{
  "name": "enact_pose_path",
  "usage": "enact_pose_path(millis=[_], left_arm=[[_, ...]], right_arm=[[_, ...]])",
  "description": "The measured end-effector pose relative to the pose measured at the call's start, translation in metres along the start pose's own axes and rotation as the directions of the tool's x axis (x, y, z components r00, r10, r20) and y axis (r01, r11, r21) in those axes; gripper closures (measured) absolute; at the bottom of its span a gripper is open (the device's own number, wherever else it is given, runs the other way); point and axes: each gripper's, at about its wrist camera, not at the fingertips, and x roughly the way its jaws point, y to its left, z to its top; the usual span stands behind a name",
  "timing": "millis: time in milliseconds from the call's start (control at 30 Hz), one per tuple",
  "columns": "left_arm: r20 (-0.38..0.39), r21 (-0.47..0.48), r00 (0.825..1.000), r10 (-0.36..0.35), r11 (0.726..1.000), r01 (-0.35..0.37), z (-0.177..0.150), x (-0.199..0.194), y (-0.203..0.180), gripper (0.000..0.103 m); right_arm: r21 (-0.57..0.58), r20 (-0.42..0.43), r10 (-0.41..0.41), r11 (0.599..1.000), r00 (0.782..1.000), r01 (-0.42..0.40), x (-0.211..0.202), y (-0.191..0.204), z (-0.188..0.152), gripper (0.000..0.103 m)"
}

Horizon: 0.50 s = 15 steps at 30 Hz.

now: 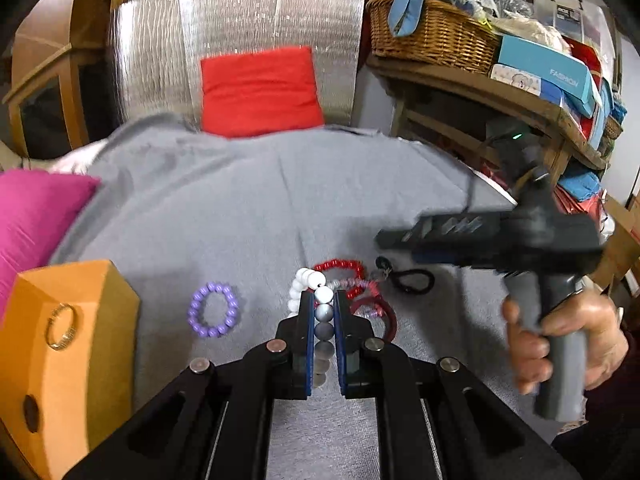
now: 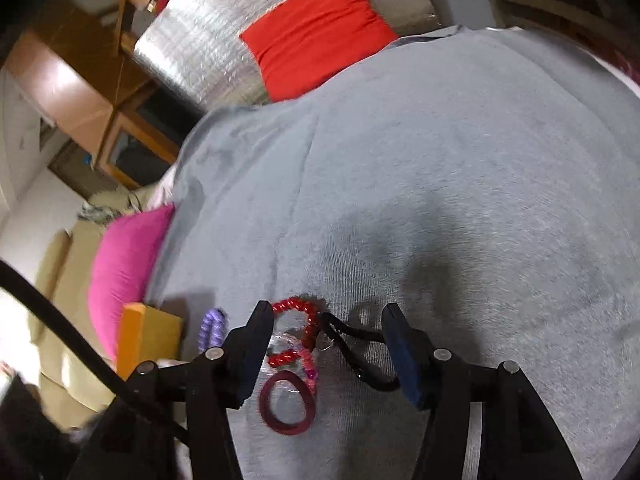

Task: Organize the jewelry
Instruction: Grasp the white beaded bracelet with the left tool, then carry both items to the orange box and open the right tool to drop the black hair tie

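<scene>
My left gripper [image 1: 324, 297] is shut on a bracelet of white and silver-grey beads [image 1: 325, 318], which hangs between its blue pads above the grey cloth [image 1: 224, 216]. Under it lies a heap: a red bead bracelet [image 1: 340, 267], a dark red band [image 1: 390, 320] and a black cord [image 1: 416, 281]. A purple bead bracelet [image 1: 212, 311] lies apart to the left. My right gripper [image 2: 328, 315] stands open over the red bead bracelet [image 2: 296, 306] and black cord [image 2: 360, 336], gripping nothing. The dark red band [image 2: 286, 404] lies nearer its left finger.
An orange box [image 1: 68, 340] with a gold ring [image 1: 60, 326] on top stands at the left, a pink cushion [image 1: 32, 220] behind it. A hand [image 1: 560, 340] holds the right gripper's handle. A red cushion [image 1: 260, 92] and a wicker basket [image 1: 432, 36] lie beyond the cloth.
</scene>
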Motion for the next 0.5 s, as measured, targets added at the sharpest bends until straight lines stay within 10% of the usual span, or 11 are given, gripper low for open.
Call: enact_pose_path(millis=[200,500], left_arm=[[0.061,0.022,0.996,0.067,0.997,-0.068,0.006,-0.018,-0.005,0.094],[0.110,0.031,0.981,0.159,0.986,-0.163,0.010,-0.035,-0.003,0.094]], right_arm=[[-0.134,-0.038,-0.133,0.983,0.990,0.127,0.027,0.013,-0.008,0.090],[-0.077,-0.001,-0.085,0.993,0.996,0.085,0.005,0.002,0.003,0.096]])
